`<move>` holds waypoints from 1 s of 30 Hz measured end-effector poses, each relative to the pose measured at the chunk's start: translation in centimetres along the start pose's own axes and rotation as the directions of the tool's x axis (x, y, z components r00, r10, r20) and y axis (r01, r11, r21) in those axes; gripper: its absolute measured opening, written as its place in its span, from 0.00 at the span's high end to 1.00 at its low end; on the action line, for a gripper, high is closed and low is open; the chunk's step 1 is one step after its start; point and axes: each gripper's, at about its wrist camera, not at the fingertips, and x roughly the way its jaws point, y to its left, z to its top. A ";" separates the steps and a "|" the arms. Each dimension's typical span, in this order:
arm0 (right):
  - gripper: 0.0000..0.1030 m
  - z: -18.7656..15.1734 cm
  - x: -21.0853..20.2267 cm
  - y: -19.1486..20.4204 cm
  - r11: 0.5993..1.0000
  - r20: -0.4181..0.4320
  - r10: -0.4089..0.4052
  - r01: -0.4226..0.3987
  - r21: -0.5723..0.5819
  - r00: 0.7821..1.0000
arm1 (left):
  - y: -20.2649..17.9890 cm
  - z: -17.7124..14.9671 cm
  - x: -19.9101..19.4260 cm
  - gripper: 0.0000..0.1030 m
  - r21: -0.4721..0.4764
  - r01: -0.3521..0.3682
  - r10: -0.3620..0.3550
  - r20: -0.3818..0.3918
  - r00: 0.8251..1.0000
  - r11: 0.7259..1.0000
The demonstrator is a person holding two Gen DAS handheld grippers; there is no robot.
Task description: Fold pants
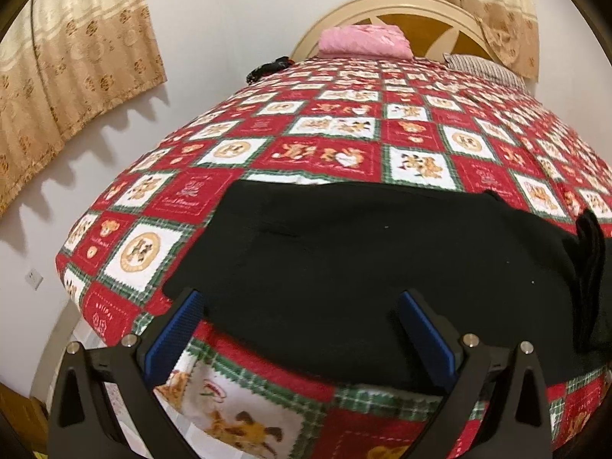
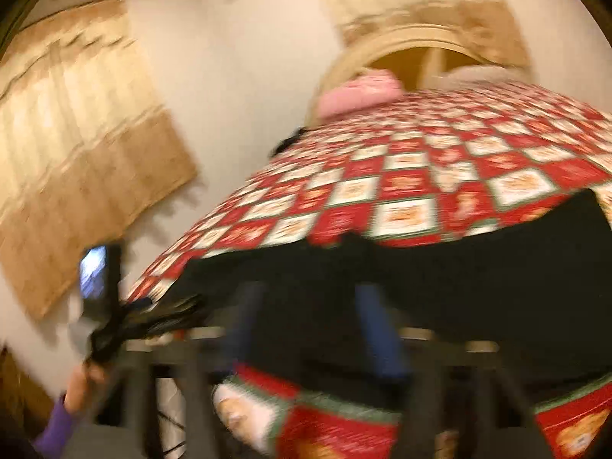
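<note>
Here the black pants lie spread across the near end of the bed, hanging slightly over its front edge, a sensible spot since the flat quilt gives a broad surface to fold on. The cloth looks soft, matte and fairly thick, with few creases and a straight far edge; at the right a bunched, strappy bit stands up, maybe a drawstring or a cuff, hard to say. The left hand-held gripper hovers over the near hem with its blue ribbed pads wide apart and nothing between them pressing, so it grips nothing; my guess is it is lining up for a pinch on the edge. In the right wrist view everything smears with motion: the right hand-held gripper shows its blue fingers fairly close together over dark cloth, but whether they actually pinch the pants I cannot tell. The quilt is a red, white and green patchwork with bear prints, slightly puffy. A pink bundle sits by the curved headboard, well apart from the work.
</note>
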 end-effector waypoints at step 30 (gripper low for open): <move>0.51 -3.1 4.9 8.2 0.973 -0.135 0.017 -0.047 -0.225 0.991 | 1.5 0.0 0.3 0.00 -0.011 -0.126 0.125 -0.038 0.991 0.992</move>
